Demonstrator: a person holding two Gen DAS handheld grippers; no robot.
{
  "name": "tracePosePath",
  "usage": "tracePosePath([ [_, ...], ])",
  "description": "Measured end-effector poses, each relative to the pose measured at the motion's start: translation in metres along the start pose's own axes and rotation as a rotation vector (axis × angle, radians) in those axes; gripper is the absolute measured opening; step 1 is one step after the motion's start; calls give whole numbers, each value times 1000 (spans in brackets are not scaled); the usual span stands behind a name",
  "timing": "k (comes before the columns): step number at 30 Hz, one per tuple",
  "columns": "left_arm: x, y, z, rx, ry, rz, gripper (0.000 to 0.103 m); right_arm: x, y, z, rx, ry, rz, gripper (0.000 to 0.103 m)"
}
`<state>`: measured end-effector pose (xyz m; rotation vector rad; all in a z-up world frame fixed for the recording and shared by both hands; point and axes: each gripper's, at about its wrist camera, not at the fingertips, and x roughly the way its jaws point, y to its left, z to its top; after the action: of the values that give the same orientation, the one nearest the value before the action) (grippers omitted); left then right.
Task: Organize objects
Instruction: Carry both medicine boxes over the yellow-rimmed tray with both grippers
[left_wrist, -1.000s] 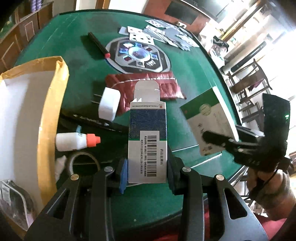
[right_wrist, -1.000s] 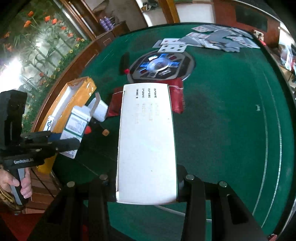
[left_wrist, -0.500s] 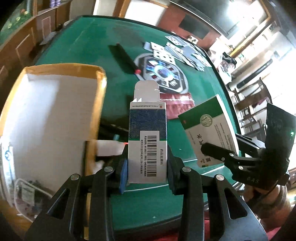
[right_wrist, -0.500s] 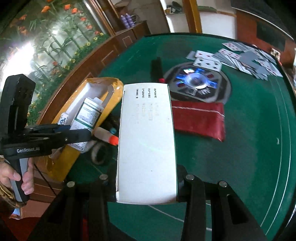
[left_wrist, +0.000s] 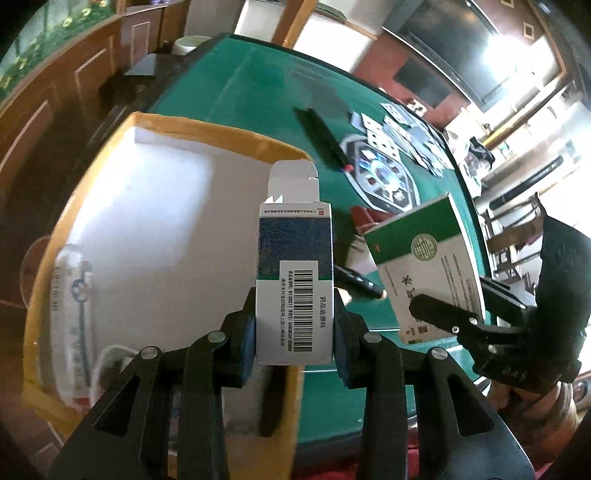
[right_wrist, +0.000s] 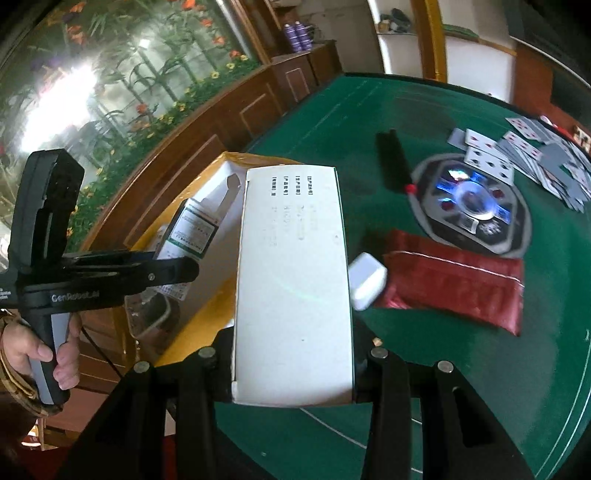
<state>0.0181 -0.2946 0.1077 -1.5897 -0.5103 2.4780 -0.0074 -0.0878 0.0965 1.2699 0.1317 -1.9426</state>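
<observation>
Green felt tabletop (right_wrist: 461, 369) with white lines, dark rim. Wood panelled low wall (right_wrist: 207, 122) at upper left of right wrist view, flowers and greenery (right_wrist: 122, 70) behind it, strong glare there. Left wrist view: wooden chairs (left_wrist: 517, 236) at right edge, bright window light (left_wrist: 506, 48) upper right, dark screen (left_wrist: 436, 70) on red-brown wall.

The small blue-and-white carton (left_wrist: 294, 280) at the centre of the left wrist view bears a barcode with the Chinese words 药品追溯码 beside it and rows of digits too small to read surely. The green-and-white box (left_wrist: 424, 266) at right centre shows a round green emblem and the character 水. In the right wrist view, the black handle of the left gripper (right_wrist: 70, 293) at left centre reads "GenRobot.AI". The white box (right_wrist: 291, 284) at centre carries bracketed Chinese headings, too blurred to read.
</observation>
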Motion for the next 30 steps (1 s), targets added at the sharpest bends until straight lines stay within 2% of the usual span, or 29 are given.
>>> tracePosePath([
  [20,-31,101,7,-100,-29,74,34,52,72,30,-64,20,103,41],
  [30,-15,119,26,-87,-3,65,34,68,94,49,-72,15,21,41],
])
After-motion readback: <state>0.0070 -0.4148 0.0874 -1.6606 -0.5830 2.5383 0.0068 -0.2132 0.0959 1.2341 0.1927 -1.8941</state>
